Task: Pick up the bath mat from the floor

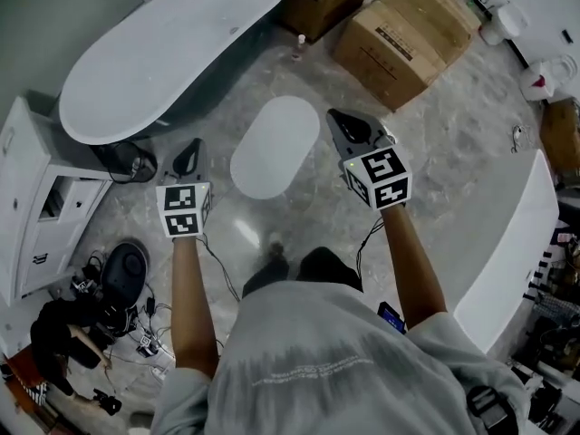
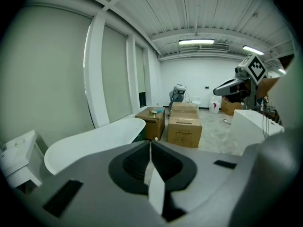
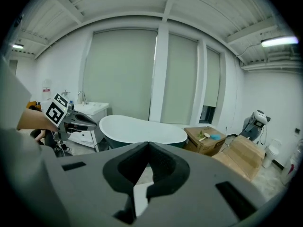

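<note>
The bath mat [image 1: 275, 147] is a white oval lying flat on the grey marbled floor, in front of the person's feet. Both grippers are held up in the air above the floor, one on each side of the mat, and neither touches it. My left gripper [image 1: 189, 149] hangs to the mat's left, its jaws pressed together with nothing between them [image 2: 150, 144]. My right gripper [image 1: 343, 122] hangs to the mat's right, also shut and empty [image 3: 147, 145]. Each gripper shows in the other's view: the right gripper [image 2: 235, 86] and the left gripper [image 3: 77, 120].
A white bathtub [image 1: 163, 53] stands at the far left beyond the mat. Cardboard boxes [image 1: 408, 30] sit at the back right. A white vanity cabinet [image 1: 36, 207] is at the left, with cables and gear [image 1: 118, 306] on the floor. A white counter [image 1: 517, 252] runs along the right.
</note>
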The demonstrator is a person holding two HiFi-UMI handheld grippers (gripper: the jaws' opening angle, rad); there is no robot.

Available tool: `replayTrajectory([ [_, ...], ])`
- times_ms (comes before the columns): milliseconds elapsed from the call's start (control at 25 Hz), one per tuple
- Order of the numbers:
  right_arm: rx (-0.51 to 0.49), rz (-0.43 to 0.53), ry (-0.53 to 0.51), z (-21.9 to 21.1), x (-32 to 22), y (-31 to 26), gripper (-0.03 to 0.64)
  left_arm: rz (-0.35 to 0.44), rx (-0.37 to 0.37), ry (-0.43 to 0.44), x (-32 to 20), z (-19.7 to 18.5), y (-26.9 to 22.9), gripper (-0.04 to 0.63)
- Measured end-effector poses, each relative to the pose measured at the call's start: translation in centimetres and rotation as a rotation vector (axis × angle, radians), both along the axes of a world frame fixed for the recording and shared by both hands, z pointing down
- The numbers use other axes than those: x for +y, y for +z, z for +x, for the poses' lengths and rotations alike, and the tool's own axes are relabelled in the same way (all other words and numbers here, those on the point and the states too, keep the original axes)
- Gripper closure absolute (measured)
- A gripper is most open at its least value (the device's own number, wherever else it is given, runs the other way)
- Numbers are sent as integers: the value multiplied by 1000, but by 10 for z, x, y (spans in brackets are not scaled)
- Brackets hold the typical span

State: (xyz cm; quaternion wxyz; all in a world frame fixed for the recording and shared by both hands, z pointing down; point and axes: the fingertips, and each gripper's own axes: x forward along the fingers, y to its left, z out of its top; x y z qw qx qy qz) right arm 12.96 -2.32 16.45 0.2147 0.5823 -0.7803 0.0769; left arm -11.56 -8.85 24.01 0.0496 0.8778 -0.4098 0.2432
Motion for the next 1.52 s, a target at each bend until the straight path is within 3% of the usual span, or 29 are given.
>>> replayTrajectory([
  [360,-27,-167,-140,-15,-60,94,601,-245,13,-140,-10,-8,104,575],
  [520,-57,-243,-224,-27,-80,150,601,-306,0,-223,-16,-14,146,575],
  [840,-109,-392,-341,-68,-113,275,601,-511,110,-409,1,-32,260,570],
  [880,-104,-406,-354,-74,-114,291,601,-538,131,-428,6,-35,276,549],
  [920,-102,-418,-362,-79,-114,307,601,-560,150,-446,10,-37,292,486],
  [1240,-174,-536,-384,-115,-102,457,601,-628,182,-546,15,-51,473,451],
  [1520,-224,-699,-314,-106,-81,640,601,-754,170,-491,29,-31,642,388],
])
